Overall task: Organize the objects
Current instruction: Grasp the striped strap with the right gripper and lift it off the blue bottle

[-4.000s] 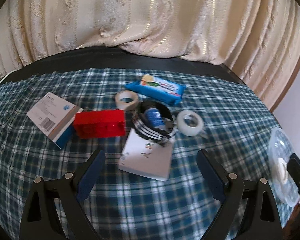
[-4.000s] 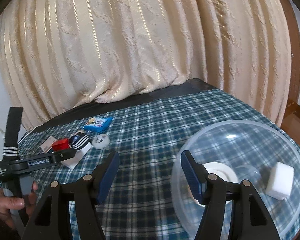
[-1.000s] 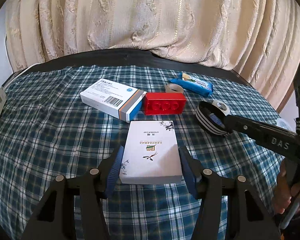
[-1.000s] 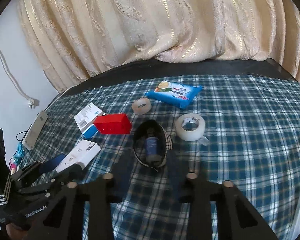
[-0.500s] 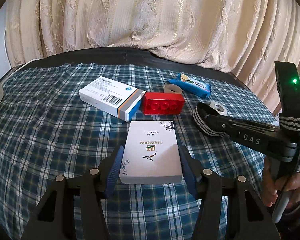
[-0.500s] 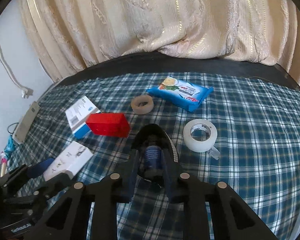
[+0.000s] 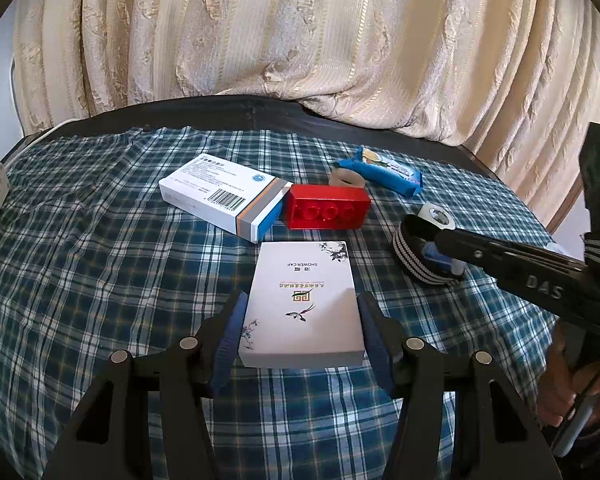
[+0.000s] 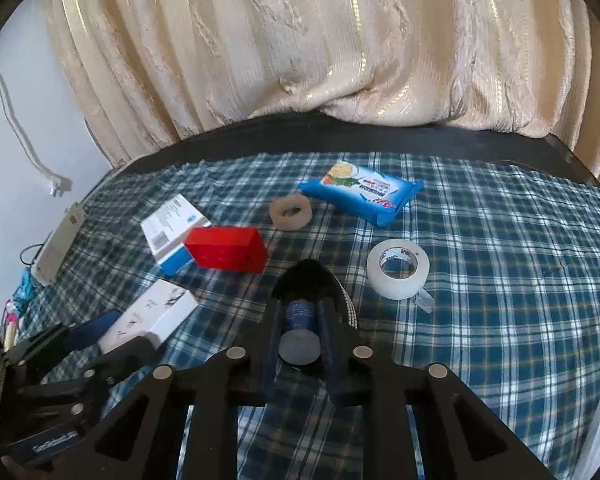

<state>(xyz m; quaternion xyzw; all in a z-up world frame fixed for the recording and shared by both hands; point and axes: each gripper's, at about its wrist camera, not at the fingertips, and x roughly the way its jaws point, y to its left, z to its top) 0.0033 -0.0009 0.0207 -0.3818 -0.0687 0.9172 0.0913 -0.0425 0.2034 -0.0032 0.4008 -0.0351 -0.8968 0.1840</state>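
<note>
**Both grippers close in on 2 items on the checked cloth**

The left gripper [image 7: 300, 330] has its blue fingers [image 7: 230, 332] on either side of the white shower cap box [image 7: 302, 300], which lies flat on the plaid-covered surface [image 7: 100, 280]; whether they press it I cannot tell. The right gripper [image 8: 298, 344] has its fingers closed against a small dark blue bottle [image 8: 299, 330] lying inside the black striped band [image 8: 342, 294]. Just beyond the box sit a red brick [image 7: 326, 206] and a medicine box [image 7: 224, 196], touching. A white tape roll [image 8: 398, 268], a beige tape ring [image 8: 291, 211] and a blue wipes packet [image 8: 362, 192] lie farther off.
</note>
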